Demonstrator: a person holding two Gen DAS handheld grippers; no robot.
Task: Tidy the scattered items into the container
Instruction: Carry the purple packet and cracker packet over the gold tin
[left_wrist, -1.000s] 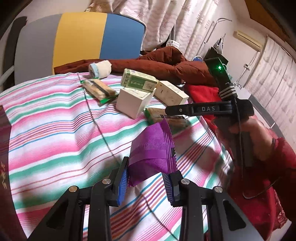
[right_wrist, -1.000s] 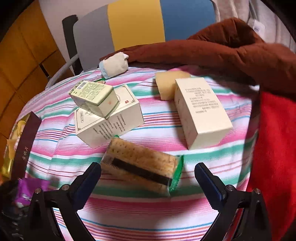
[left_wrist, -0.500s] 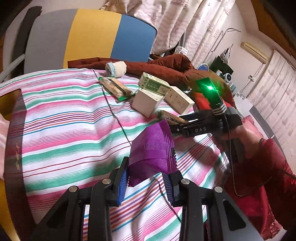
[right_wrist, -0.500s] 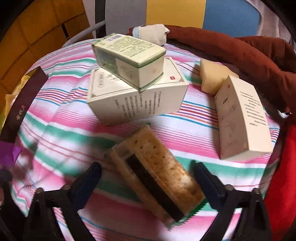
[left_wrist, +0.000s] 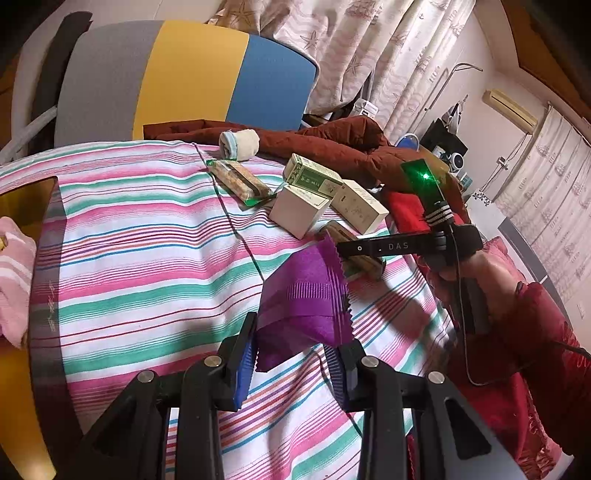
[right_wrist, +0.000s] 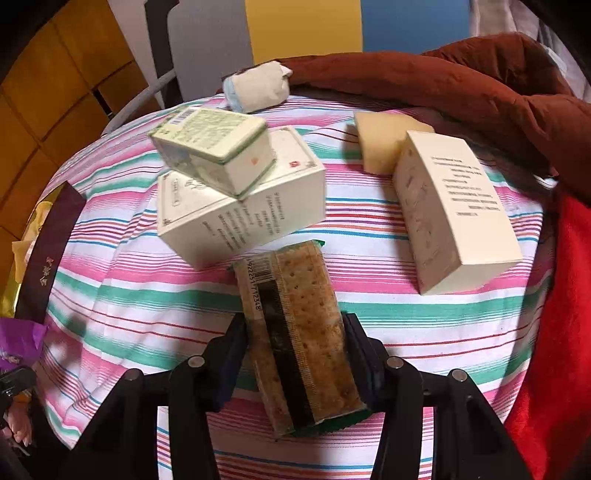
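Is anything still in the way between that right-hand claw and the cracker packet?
Nothing visible: the right gripper has just been closing and its pads already press both sides of the cracker packet on the striped cloth.

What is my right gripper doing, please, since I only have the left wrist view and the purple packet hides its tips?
Observer: The right gripper has just been closing; its pads now press the sides of a cracker pack.
Operator: Thank you. Is anything stacked near that pack?
Observer: Yes, a green box lies tilted on top of a white box, just beyond it.
Operator: Is there anything else behind those boxes?
Observer: A pale yellow block lies behind the tall cream box, touching it.
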